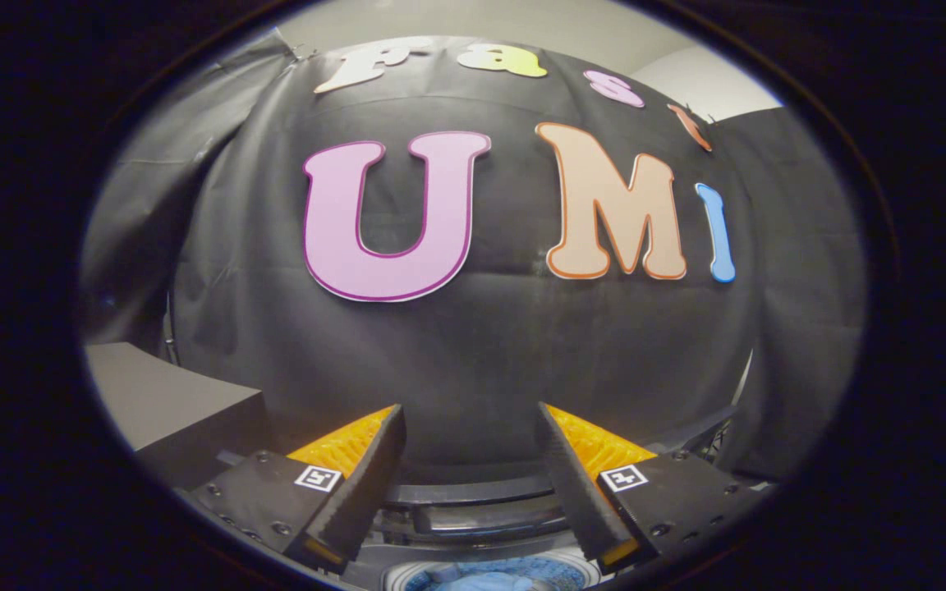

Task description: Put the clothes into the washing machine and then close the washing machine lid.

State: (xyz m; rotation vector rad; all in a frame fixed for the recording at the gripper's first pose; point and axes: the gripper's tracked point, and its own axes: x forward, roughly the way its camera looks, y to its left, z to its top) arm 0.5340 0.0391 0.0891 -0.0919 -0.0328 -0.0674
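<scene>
A: Gripper state?

B: The gripper [470,419] has its fingers [366,484] spread wide apart, nothing between them. Both sit in the lower part of the frame, tips pointing up toward the black cloth wall [481,345].

A: Washing machine?

B: The washing machine [473,513] is at the bottom center, below and just beyond the fingers. Dark curved rear rim and a panel show in the gap between the fingers. The drum opening [493,574] is at the very bottom edge, lid not over it, so it looks open from here.

A: Clothes?

B: The clothes [481,581] are blue fabric inside that opening, bottom center, below the fingers. Only a sliver shows, so I can't tell how many pieces.

A: Is anything touching the fingers?

B: No, they're clear of the fabric and the rim.

A: Anything else?

B: A gray box-shaped block [169,406] at lower left, beside the left finger, with a flat top and a darker front face. Can't tell what it is. The cloth wall takes the middle of the frame, and a pale room wall [686,78] shows above it at upper right.
</scene>
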